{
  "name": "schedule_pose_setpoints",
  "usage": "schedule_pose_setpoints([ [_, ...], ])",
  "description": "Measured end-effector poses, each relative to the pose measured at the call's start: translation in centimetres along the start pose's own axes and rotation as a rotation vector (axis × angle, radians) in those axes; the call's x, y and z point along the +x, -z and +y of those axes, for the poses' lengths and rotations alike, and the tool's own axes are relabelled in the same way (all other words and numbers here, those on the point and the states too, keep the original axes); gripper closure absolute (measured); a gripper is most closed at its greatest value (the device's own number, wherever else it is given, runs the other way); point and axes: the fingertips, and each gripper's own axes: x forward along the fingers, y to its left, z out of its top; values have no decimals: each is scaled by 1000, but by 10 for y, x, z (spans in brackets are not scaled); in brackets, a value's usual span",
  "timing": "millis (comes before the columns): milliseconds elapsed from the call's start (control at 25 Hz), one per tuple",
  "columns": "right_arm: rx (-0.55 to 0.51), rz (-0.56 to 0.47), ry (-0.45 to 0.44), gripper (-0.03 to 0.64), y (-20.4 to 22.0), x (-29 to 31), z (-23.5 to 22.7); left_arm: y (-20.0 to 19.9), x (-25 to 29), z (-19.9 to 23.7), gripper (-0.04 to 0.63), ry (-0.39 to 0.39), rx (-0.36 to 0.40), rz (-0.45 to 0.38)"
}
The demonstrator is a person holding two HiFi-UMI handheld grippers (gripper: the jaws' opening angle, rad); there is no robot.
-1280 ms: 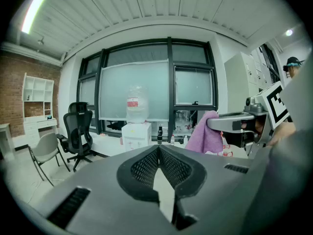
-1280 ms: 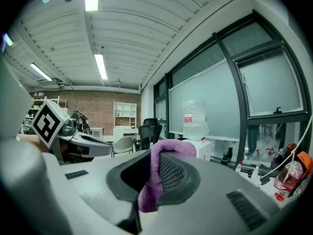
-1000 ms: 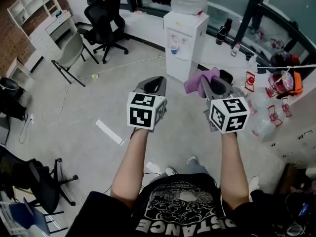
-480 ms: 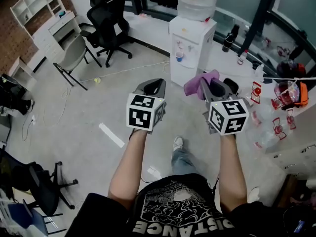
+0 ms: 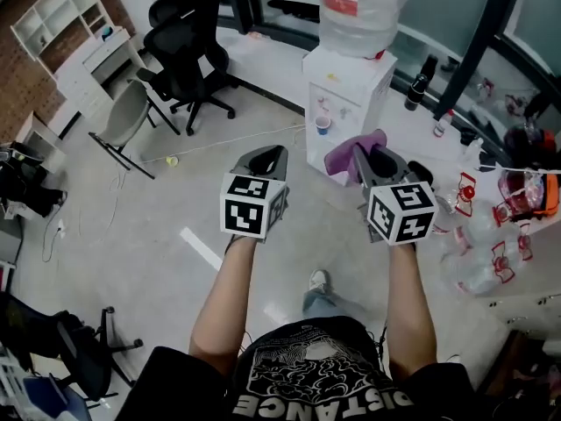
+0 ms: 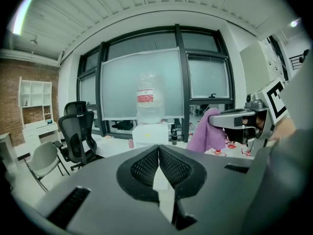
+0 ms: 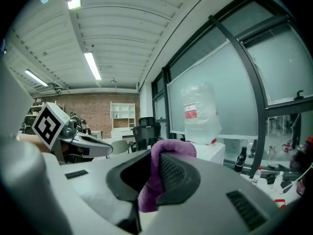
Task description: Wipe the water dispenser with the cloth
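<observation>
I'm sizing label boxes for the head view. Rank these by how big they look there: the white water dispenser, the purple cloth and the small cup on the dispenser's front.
1. water dispenser, largest
2. purple cloth; it is nearer the camera, which enlarges it
3. cup, clearly smallest

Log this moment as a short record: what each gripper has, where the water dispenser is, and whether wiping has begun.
left gripper: jaws together, nothing between them
right gripper: jaws closed on the cloth
cloth: purple, bunched, sticking out past the jaw tips
water dispenser: white, standing on the floor ahead of both grippers, by the windows
bottle: clear, seated on top of the dispenser
contact: cloth is apart from the dispenser
wiping: not yet begun
</observation>
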Motion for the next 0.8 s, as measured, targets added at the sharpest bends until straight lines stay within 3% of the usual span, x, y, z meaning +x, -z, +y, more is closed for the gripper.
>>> schedule_pose_setpoints([
  [400,-3,32,7,584,-13,91,-63,-34,105,37,569,32,4,19],
  [800,7,36,30,584,-18,129,-83,-48,151,60,569,66,32,28],
])
